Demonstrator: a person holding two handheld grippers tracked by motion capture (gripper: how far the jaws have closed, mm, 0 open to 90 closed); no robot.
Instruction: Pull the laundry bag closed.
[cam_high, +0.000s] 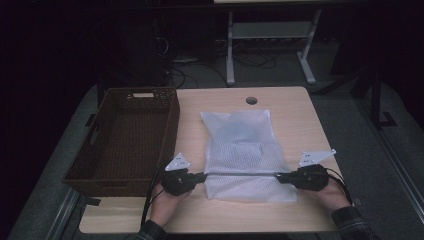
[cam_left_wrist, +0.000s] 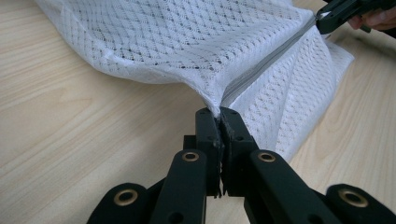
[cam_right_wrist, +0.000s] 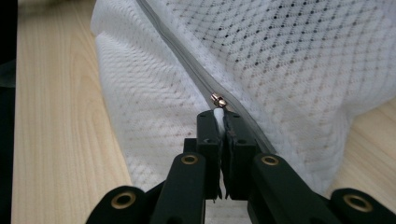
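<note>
A white mesh laundry bag (cam_high: 245, 150) with something bluish inside lies in the middle of the wooden table. A grey zipper (cam_high: 240, 173) runs across its near end. My left gripper (cam_high: 202, 176) is shut on the bag's fabric at the zipper's left end (cam_left_wrist: 219, 109). My right gripper (cam_high: 278, 177) is shut on the white pull tab at the right end, just behind the small metal slider (cam_right_wrist: 218, 100). In the left gripper view the zipper (cam_left_wrist: 266, 65) stretches taut toward the right gripper (cam_left_wrist: 327, 16) at the top right.
A dark brown woven basket (cam_high: 107, 175) stands empty on the table's left side, close to my left hand. A round cable hole (cam_high: 251, 100) sits near the table's far edge. Beyond the table is a dark floor with a white desk frame (cam_high: 270, 30).
</note>
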